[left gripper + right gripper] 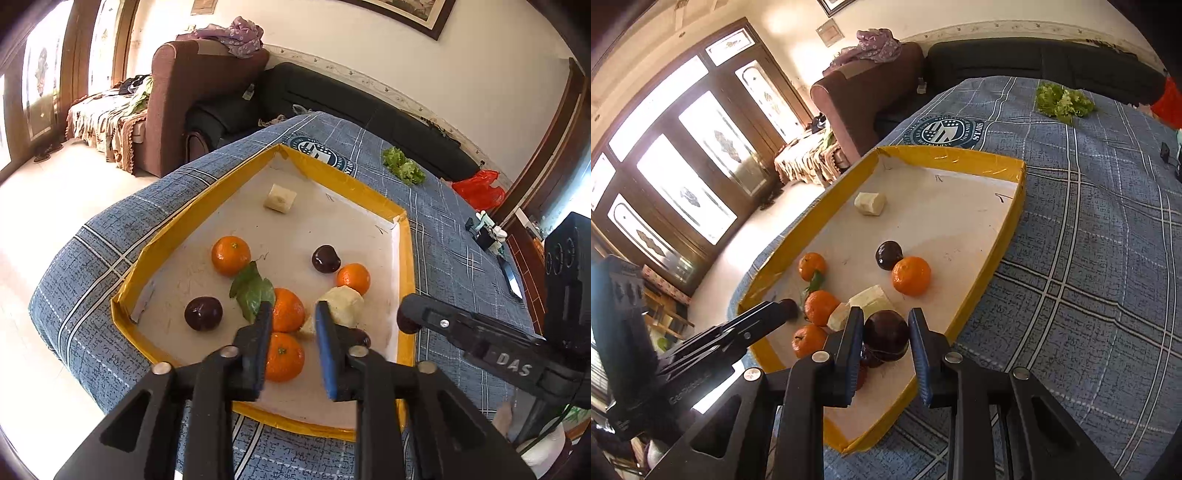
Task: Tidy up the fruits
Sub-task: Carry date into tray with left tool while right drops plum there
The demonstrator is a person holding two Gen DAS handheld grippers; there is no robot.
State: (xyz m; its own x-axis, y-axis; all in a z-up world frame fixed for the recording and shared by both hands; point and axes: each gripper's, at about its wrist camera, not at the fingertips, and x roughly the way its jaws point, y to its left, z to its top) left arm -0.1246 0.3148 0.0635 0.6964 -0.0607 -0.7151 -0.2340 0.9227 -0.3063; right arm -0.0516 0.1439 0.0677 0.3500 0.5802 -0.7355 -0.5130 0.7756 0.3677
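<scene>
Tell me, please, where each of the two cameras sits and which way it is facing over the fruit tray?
Left wrist: on the left tongs, looking down and forward over the yellow-rimmed tray from its near edge; its own two open fingers show, and the right tongs enter from the right.
Right wrist: on the right tongs, aimed at the tray's near right part, open fingers flanking a dark plum; the left tongs enter from the left.
Shared: tray, oranges, plums, pale chunks, lettuce, sofas.

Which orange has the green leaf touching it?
Two: the far-left orange and the middle orange. The leaf lies between them, touching both.
</scene>
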